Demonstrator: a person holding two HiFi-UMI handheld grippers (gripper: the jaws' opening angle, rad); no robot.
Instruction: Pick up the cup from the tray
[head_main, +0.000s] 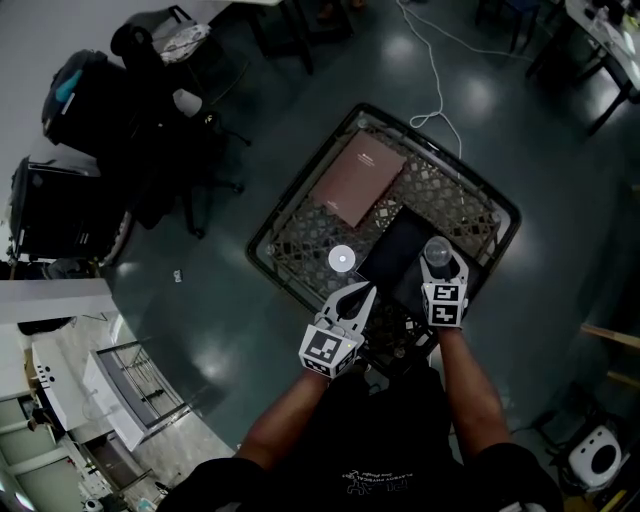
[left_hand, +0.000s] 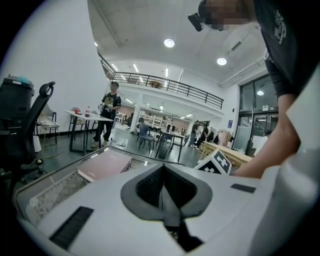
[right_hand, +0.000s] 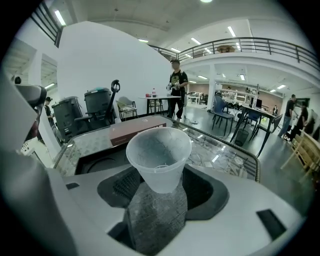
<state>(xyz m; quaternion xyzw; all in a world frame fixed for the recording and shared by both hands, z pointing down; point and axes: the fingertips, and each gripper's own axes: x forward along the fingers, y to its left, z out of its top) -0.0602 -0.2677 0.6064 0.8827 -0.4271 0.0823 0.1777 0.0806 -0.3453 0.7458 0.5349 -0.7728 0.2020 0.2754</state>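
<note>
A translucent plastic cup (right_hand: 159, 157) is held upright between the jaws of my right gripper (right_hand: 160, 192), which is shut on its lower part. In the head view the cup (head_main: 437, 250) hangs over the right side of the black tray (head_main: 398, 250), with my right gripper (head_main: 441, 268) just below it. The tray's dark inside (right_hand: 97, 161) shows behind the cup in the right gripper view. My left gripper (head_main: 357, 299) is at the tray's near left corner, and its jaws are shut with nothing between them (left_hand: 163, 175).
The tray lies on a dark-rimmed table with a patterned top (head_main: 285, 240). A brown book (head_main: 357, 178) rests on the far half, and a small white round object (head_main: 342, 258) sits left of the tray. Office chairs (head_main: 150, 70) and a floor cable (head_main: 436, 80) are beyond.
</note>
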